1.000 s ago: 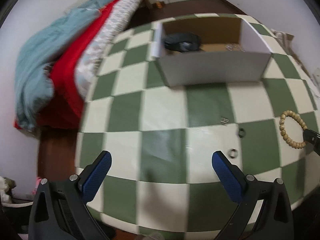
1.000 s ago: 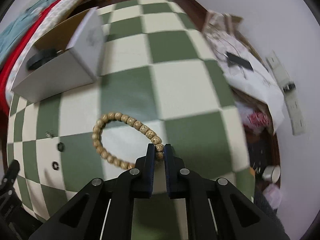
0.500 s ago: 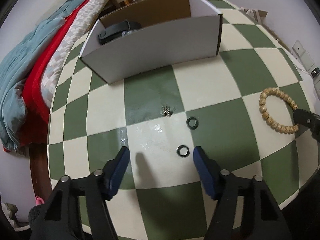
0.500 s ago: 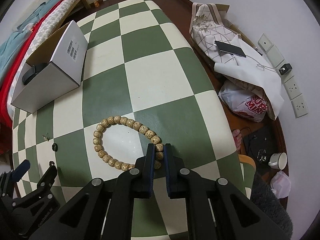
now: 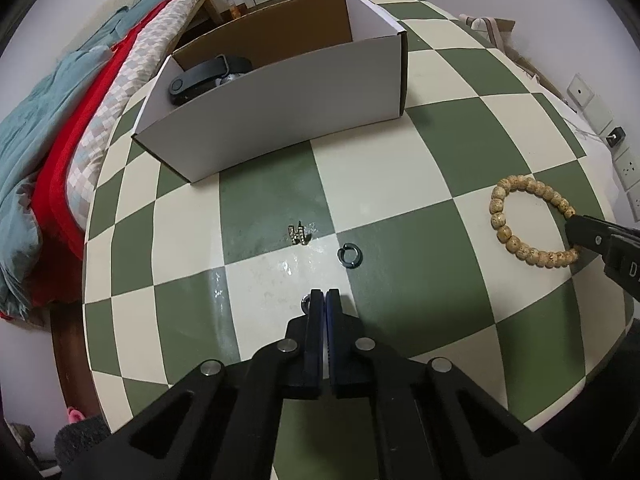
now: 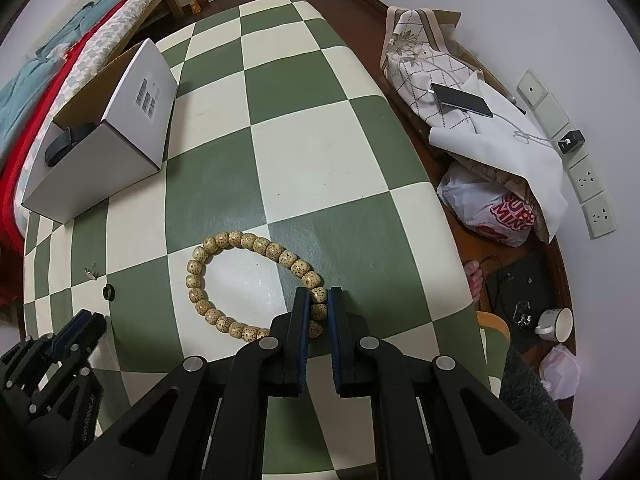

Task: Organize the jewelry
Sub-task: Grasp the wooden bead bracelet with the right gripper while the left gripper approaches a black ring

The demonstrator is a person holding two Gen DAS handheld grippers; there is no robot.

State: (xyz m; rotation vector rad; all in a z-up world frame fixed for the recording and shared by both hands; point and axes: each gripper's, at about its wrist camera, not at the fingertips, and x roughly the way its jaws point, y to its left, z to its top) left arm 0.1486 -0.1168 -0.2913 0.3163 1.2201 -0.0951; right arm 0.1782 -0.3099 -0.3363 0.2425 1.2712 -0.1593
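My left gripper (image 5: 324,294) is shut on a small dark ring (image 5: 306,302) at the table surface; only a sliver of the ring shows beside the left finger. A second dark ring (image 5: 349,256) and a small gold earring cluster (image 5: 299,235) lie just beyond it. My right gripper (image 6: 319,300) is shut on the wooden bead bracelet (image 6: 240,280), which rests on the checkered table; the bracelet also shows in the left wrist view (image 5: 520,224). The white cardboard box (image 5: 280,108) at the back holds a black watch band (image 5: 204,76).
The green and cream checkered table (image 6: 304,128) ends close on the right. A bed with red and teal bedding (image 5: 60,160) lies left. Bags, a phone (image 6: 464,100) and a cup (image 6: 556,322) sit on the floor at right.
My left gripper has closed from wide open onto the near ring and moved in over it. The right gripper keeps its hold on the bracelet, which stays on the table.
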